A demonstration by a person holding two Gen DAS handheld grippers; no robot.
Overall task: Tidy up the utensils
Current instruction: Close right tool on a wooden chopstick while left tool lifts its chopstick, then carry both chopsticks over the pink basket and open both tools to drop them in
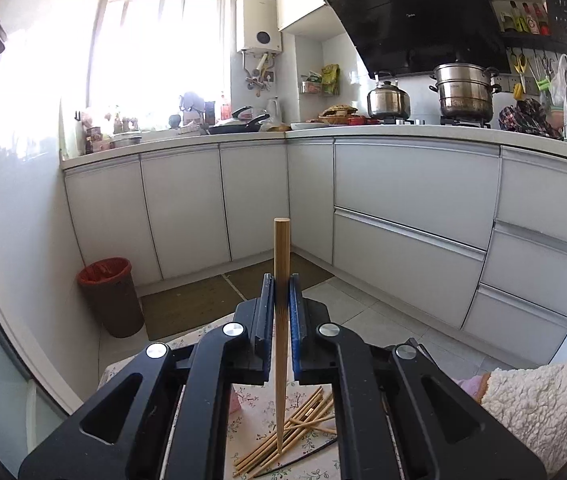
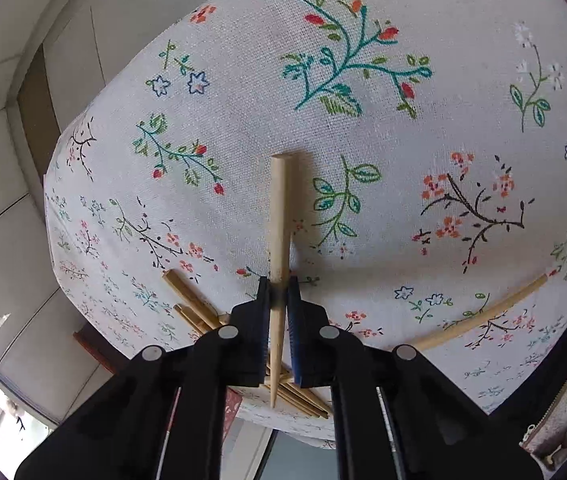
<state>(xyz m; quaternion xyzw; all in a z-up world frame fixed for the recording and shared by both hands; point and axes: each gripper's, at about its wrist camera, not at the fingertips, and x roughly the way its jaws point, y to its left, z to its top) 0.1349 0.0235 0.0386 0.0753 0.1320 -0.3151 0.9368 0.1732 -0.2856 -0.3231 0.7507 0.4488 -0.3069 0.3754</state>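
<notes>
While both grippers, left gripper (image 1: 282, 280) & right gripper (image 2: 279, 284), pinch one chopstick (image 1: 282, 264) each, I hold mid-stick; they're light, stiff, slippery.

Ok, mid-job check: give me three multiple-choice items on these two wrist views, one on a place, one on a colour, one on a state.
1. Where does the loose chopstick pile lie?
A. on the floral tablecloth
B. on the kitchen counter
C. in the bin

2. What colour is the bin's liner?
A. blue
B. red
C. white

3. What state is the right gripper in?
A. open, empty
B. shut on a spoon
C. shut on a chopstick

Answers:
1 A: the sticks rest on the flowered cloth below the left gripper.
2 B: a red rim tops the brown bin.
3 C: both pads pinch one wooden stick.
</notes>
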